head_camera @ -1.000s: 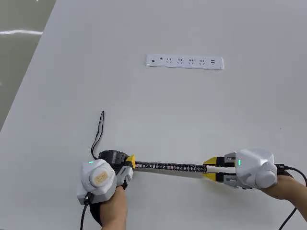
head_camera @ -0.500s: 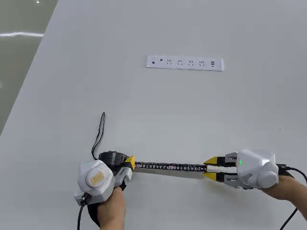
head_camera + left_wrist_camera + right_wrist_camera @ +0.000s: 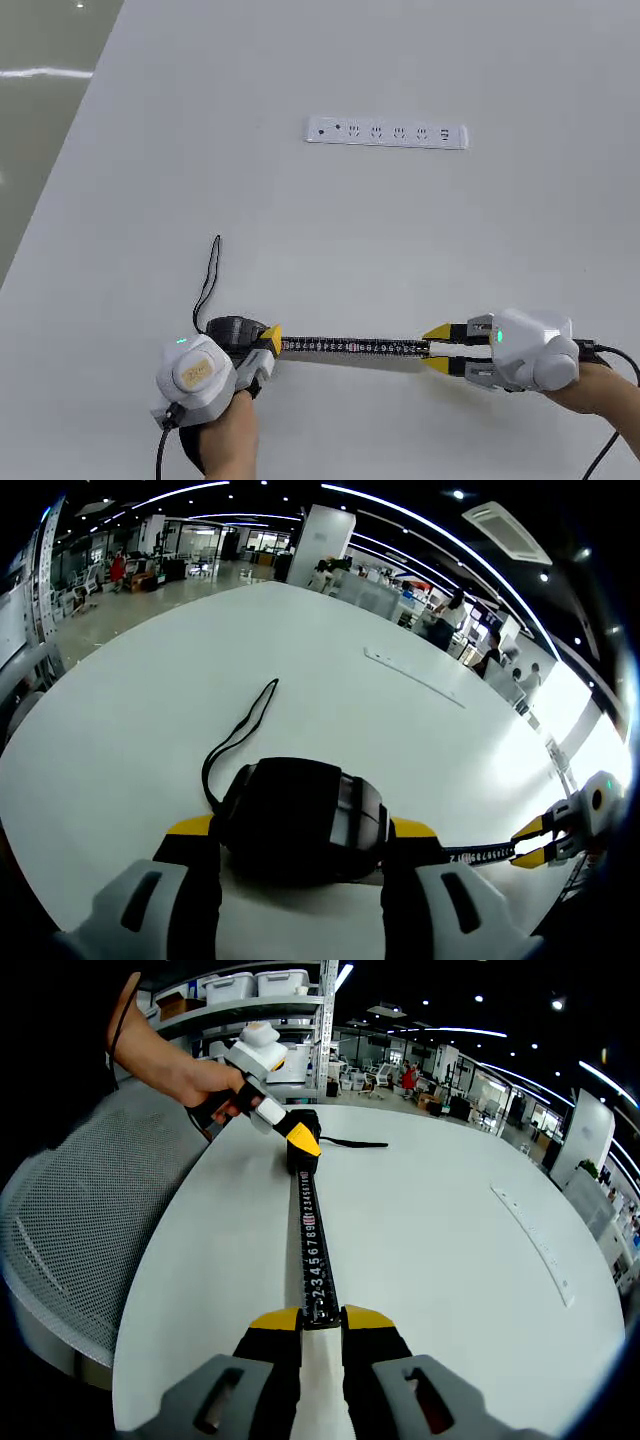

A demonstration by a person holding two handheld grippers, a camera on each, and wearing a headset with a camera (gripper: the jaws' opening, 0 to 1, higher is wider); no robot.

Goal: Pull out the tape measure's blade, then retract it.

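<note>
The black tape measure case (image 3: 300,818) sits on the white table (image 3: 330,240), clamped between my left gripper's (image 3: 302,830) yellow-tipped jaws; the case (image 3: 234,331) lies near the front left in the head view. Its black wrist cord (image 3: 206,282) trails away across the table. The blade (image 3: 352,347) stretches rightward from the case to my right gripper (image 3: 436,350). In the right gripper view the numbered blade (image 3: 312,1250) runs away from my right gripper (image 3: 321,1318), which is shut on its end, toward the case (image 3: 303,1136).
A white power strip (image 3: 386,131) lies far back on the table, also visible as a thin bar (image 3: 535,1235) in the right gripper view. The table's left edge (image 3: 60,170) drops to a greenish floor. A cable (image 3: 612,365) trails from my right gripper.
The blade's length between the two grippers looks nearly unchanged. My left gripper has tilted and dropped slightly toward the front edge; the right one holds steady.
</note>
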